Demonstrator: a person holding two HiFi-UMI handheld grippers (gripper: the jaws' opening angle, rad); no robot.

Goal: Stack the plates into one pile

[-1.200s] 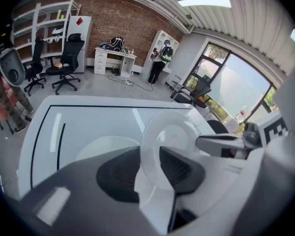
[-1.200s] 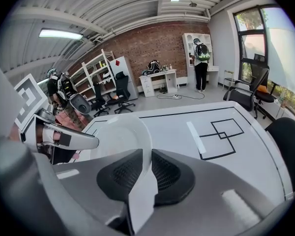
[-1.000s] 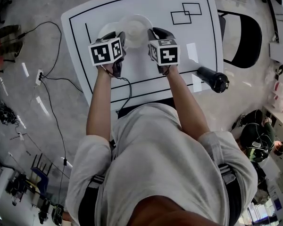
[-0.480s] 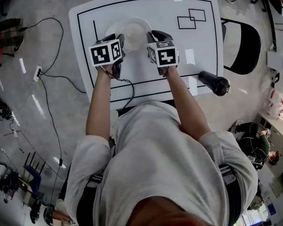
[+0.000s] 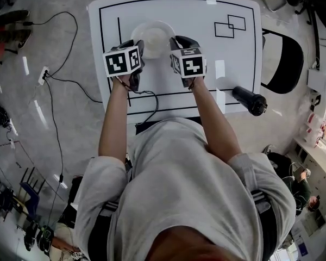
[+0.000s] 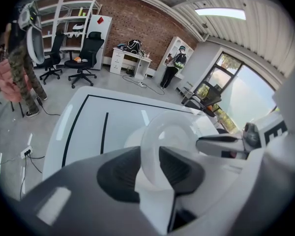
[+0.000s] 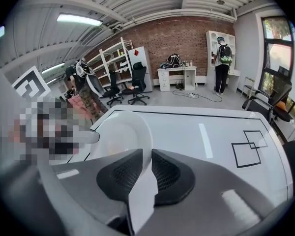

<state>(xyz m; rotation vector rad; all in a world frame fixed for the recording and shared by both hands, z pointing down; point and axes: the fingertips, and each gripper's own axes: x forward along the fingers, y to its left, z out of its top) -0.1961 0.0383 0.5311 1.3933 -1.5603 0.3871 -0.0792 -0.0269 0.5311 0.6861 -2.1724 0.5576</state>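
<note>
On your left, your left hand-held gripper [image 6: 150,152] has its jaws set narrowly on the near-left rim of the plate [image 5: 152,34], with the rim running between the two black pads. The plate sits over the far-left part of the bench [image 5: 228,4], inside the black outline and between your two tools. From the left gripper view a paler round edge shows just behind it. That may be a second plate underneath, but I cannot tell, nor can I tell whether the held plate is clear of the bench.

On the other side, your right hand-held gripper [image 7: 146,154] is closed on the same plate's near-right rim, its pads pinching the thin lip.

Further right are the two overlapping taped squares [image 5: 230,25], well apart from the plate, and a black cylinder [image 5: 249,98] at the bench's near-right edge.

The plate looks thin, pale and slightly see-through, so expect it to be light and fairly stiff, with a smooth lip that could slide out of a shallow pinch. Keeping hold at opposite rims, as you have it, seems right. Seat the pads well over the lip and keep both sides level, since a twist between your two tools could flex or crack it.
</note>
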